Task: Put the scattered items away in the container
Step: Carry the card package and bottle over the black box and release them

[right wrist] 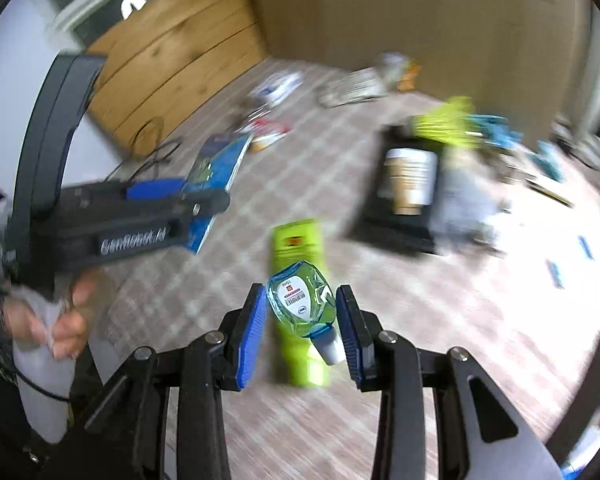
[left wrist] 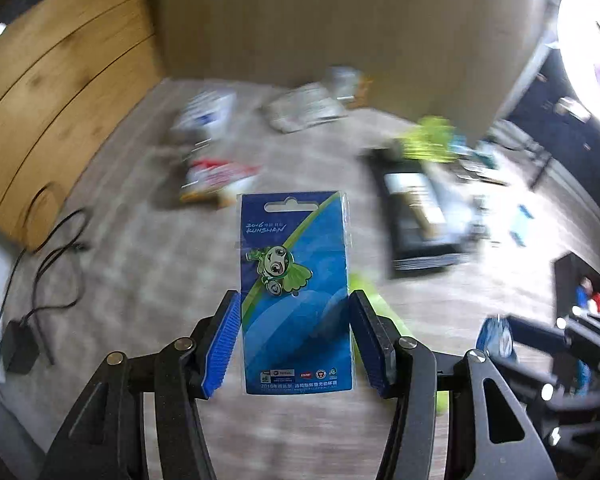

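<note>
1. Careful: your left gripper (left wrist: 296, 344) pinches the blue pin card (left wrist: 296, 292) only by its edges; it could twist out.
2. Your right gripper (right wrist: 302, 328) clamps a small green bottle (right wrist: 302, 304); its slick wrap may slip.
3. Ahead of both, the black container (right wrist: 404, 200) looks nearly full.

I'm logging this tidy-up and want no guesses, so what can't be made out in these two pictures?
- Black container, both views: motion blur smears its contents.
- Far scattered packets: blurred, labels unreadable.
- Green box, right wrist view: its near part is hidden behind the small bottle.
- Blue card, right wrist view: partly covered by the left hand-held gripper.
</note>
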`<state>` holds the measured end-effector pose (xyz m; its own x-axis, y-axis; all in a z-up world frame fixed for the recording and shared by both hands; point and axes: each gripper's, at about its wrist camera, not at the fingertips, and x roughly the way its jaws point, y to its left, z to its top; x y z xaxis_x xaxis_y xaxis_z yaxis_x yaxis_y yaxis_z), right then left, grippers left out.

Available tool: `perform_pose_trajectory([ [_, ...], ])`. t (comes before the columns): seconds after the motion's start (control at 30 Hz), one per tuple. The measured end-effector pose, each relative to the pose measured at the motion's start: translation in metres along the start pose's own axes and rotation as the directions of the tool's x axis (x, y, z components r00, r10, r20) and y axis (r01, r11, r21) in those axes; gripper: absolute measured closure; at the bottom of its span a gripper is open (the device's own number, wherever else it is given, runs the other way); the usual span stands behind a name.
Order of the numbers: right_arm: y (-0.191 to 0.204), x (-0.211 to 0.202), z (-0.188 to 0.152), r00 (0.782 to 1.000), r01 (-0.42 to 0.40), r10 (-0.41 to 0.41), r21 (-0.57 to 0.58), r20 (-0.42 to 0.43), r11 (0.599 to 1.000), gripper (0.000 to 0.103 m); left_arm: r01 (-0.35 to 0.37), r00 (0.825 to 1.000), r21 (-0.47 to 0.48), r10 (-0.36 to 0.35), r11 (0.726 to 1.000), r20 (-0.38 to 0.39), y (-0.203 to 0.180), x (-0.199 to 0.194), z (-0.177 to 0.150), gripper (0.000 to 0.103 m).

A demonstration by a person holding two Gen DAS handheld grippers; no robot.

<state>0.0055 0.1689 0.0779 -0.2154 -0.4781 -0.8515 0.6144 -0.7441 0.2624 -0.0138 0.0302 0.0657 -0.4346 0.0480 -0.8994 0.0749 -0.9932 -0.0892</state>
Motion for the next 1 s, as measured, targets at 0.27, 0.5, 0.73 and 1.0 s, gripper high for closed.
perform_pose_trajectory([
  [0.27, -0.112, -0.103, -0.037, 0.984, 0.124, -0.151, 0.247, 0.090, 0.961, 0.068, 0.164, 0.986, 0.188, -0.165, 0.968, -0.013, -0.146, -0.014, 0.003, 0.051],
  [0.5, -0.206, -0.177, -0.116, 0.943, 0.251, -0.322, 0.449, 0.086, 0.857, 0.068, 0.274, 0.961, 0.355, -0.266, 0.894, -0.072, -0.265, -0.018, -0.010, 0.051],
  [0.73, -0.274, -0.220, -0.183, 0.910, 0.297, -0.410, 0.604, 0.055, 0.740, 0.068, 0.337, 0.940, 0.488, -0.319, 0.805, -0.123, -0.356, -0.014, -0.017, 0.051],
  [1.0, -0.318, -0.247, -0.217, 0.883, 0.338, -0.470, 0.682, 0.009, 0.649, 0.066, 0.356, 0.933, 0.598, -0.310, 0.718, -0.182, -0.411, -0.006, -0.033, 0.044],
])
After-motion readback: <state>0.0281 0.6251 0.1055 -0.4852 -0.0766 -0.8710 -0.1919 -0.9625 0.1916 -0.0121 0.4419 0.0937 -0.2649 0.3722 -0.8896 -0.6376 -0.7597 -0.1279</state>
